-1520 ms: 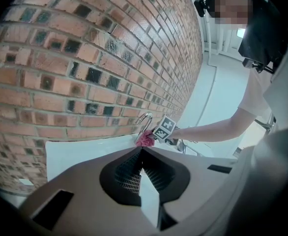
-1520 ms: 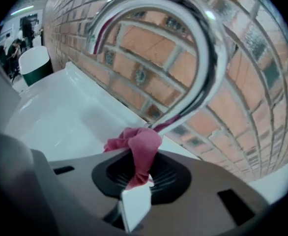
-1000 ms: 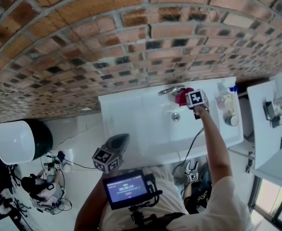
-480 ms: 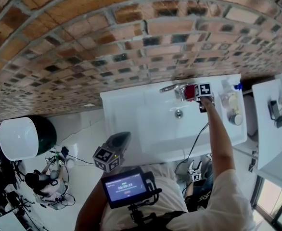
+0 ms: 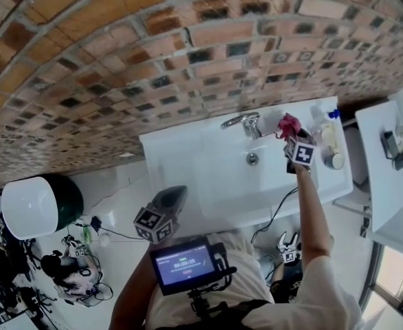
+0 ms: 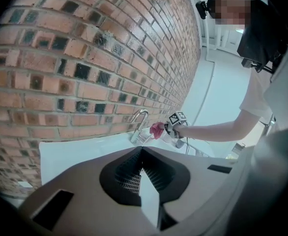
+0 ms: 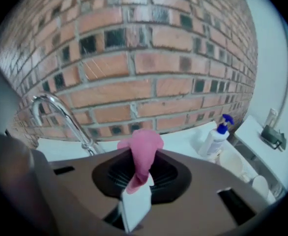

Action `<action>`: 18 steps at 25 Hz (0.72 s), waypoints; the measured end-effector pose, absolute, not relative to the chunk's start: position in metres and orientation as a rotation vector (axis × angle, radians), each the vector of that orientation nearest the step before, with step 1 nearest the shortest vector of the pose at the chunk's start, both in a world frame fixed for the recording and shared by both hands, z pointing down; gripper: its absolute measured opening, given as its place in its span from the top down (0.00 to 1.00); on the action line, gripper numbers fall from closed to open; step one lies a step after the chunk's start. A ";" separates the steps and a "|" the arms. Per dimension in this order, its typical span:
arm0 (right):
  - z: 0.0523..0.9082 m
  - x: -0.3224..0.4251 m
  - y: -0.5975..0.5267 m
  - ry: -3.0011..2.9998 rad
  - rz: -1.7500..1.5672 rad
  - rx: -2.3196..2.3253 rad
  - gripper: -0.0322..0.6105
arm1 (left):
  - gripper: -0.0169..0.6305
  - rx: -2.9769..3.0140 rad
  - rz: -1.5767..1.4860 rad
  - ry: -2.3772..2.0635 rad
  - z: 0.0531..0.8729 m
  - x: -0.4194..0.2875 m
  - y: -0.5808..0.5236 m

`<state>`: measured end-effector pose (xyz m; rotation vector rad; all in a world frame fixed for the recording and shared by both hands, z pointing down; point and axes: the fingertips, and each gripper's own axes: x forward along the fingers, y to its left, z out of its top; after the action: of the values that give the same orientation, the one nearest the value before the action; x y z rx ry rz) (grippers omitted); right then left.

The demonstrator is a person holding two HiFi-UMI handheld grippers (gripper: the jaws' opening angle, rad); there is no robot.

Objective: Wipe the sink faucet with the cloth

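Cloth [image 7: 140, 151] is clamped in right gripper [image 7: 135, 200] fingers, frame-right of faucet [image 7: 60, 117]; left gripper [image 6: 145, 191] fingers are pressed together, empty.

A washroom corner is suggested: a white sink [image 5: 181, 157] with a chrome faucet [image 5: 239, 122] is set against a brick wall [image 5: 153, 60] at twelve o'clock, and a pump bottle [image 5: 322, 135] is stood at the sink's two o'clock.

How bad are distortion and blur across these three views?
Head view: heavy fisheye, brick wall courses bow into arcs, otherwise sharp. Left gripper view: black vignette corners, faucet small but crisp. Right gripper view: softest, cloth near the lens blurred.
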<state>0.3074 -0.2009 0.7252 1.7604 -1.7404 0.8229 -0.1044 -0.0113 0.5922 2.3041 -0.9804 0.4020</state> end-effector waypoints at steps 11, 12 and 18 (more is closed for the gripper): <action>0.622 0.217 -0.048 -2.153 0.655 1.779 0.82 | 0.98 2.409 0.273 -0.953 0.556 -0.100 -0.017; 0.619 0.206 -0.036 -2.166 0.652 1.768 0.82 | 0.98 2.416 0.259 -0.950 0.553 -0.101 -0.016; 0.621 0.157 0.009 -2.214 0.694 1.693 0.82 | 0.98 2.455 0.191 -0.930 0.540 -0.108 -0.012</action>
<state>0.1571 0.0088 0.6210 1.6935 -2.2136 0.6941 -0.1083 -0.0122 0.5397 2.4554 -0.9296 0.1909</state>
